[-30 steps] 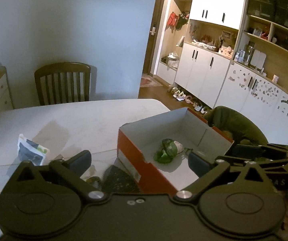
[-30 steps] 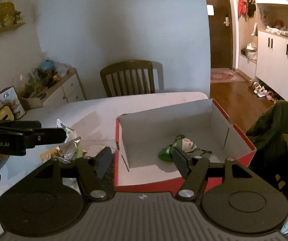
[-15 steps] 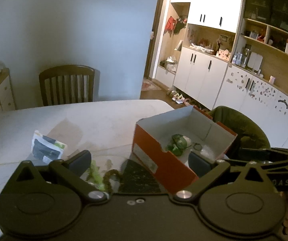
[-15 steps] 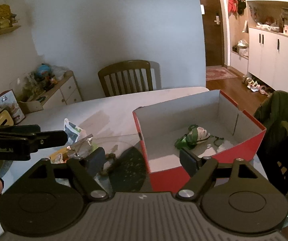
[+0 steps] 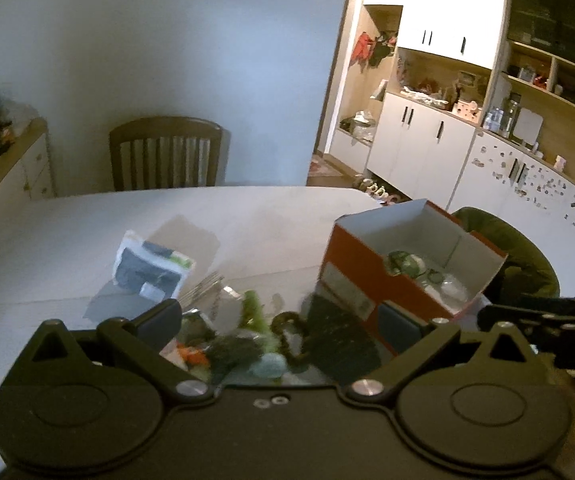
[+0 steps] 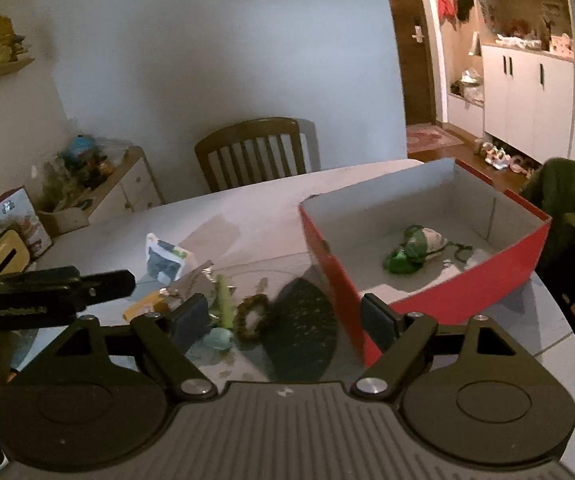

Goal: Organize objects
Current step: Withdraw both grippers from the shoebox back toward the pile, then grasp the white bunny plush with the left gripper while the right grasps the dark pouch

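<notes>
Both hands had swung away from the red box (image 6: 427, 280) and back toward the heap of loose odds and ends on the counter (image 6: 255, 216), so the box, which a second earlier filled the middle of both wrist views, now sat off to the right. The right gripper (image 6: 287, 320) had just been opening its fingers; they stood wide with nothing between them, framing a dark beaded ring (image 6: 252, 316) and a pale green stick (image 6: 223, 300) lying in the clutter. The left gripper (image 5: 283, 320) was likewise spread wide and empty, hanging over the same pile, with a small printed packet (image 5: 151, 268) a little farther out on the counter. Inside the box lay a green and white bundle (image 6: 415, 246) and a few small bits beside it, resting on the floor of the box and clear of both grippers. To me that read as one item delivered and the hands returning for the next: most of the clutter was still outside the box, so the sorting looked barely begun. The ring or the stick seemed the likeliest next pick, though which I could not tell.
</notes>
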